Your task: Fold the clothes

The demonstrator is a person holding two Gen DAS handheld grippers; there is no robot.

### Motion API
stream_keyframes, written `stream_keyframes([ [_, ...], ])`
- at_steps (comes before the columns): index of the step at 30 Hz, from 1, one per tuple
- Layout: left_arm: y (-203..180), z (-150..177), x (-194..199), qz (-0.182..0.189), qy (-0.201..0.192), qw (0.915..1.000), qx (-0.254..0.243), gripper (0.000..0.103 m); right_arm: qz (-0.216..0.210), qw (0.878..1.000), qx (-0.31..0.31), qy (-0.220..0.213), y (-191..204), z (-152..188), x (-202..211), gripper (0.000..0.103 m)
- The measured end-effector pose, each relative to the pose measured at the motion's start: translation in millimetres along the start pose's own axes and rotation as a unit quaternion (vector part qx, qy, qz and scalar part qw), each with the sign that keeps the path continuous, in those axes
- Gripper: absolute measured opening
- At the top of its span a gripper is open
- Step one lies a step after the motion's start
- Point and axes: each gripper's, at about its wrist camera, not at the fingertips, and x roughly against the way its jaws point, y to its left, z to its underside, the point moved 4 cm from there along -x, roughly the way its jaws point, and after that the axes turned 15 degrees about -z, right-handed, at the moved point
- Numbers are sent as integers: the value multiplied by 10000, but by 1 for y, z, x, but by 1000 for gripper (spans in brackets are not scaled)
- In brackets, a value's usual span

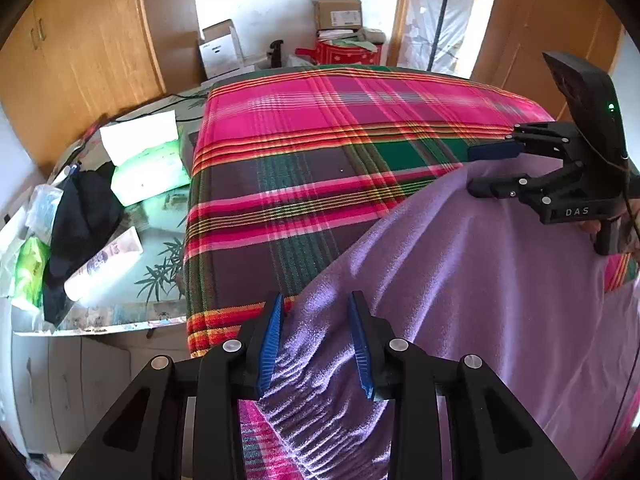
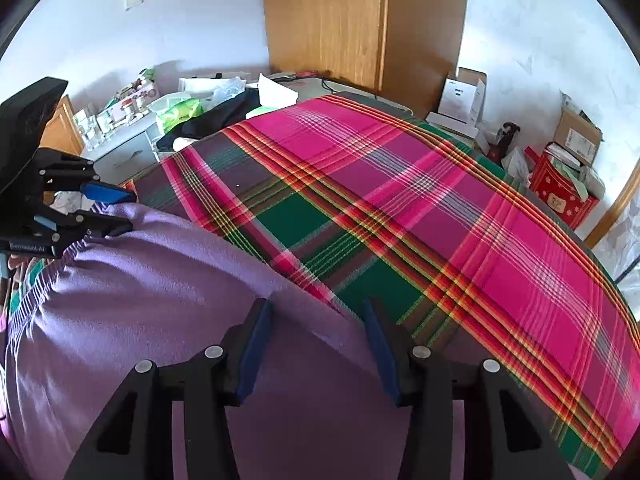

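Note:
A purple fleece garment [image 1: 460,280] with a gathered elastic band lies on the pink, green and red plaid cloth [image 1: 320,152] at its near edge. My left gripper [image 1: 317,300] hovers over the elastic end, open, with cloth between its blue pads [image 1: 272,344] but not pinched. My right gripper [image 2: 316,304] stands open over the garment's [image 2: 160,300] far edge. In the left wrist view the right gripper [image 1: 472,171] shows at the right with the cloth's corner between its spread fingers. In the right wrist view the left gripper [image 2: 130,211] sits at the left edge.
A glass-topped side table [image 1: 160,280] left of the plaid holds a tissue pack [image 1: 148,160], a black garment [image 1: 80,220] and a white tube [image 1: 104,264]. Wooden wardrobes [image 2: 328,20], cardboard boxes [image 1: 338,12] and a red box [image 2: 560,192] stand behind. Most of the plaid lies bare.

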Motion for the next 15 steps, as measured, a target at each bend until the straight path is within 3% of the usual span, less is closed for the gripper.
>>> stream_keyframes([
  [10,-4,1,2,-114,-10,9998,-145,34,-5,9998,206,-21,15,3,0,18],
  [15,-12,1,5,-157,-35,9994,-293,15,140,9996,243,-39,20,6,3,5],
])
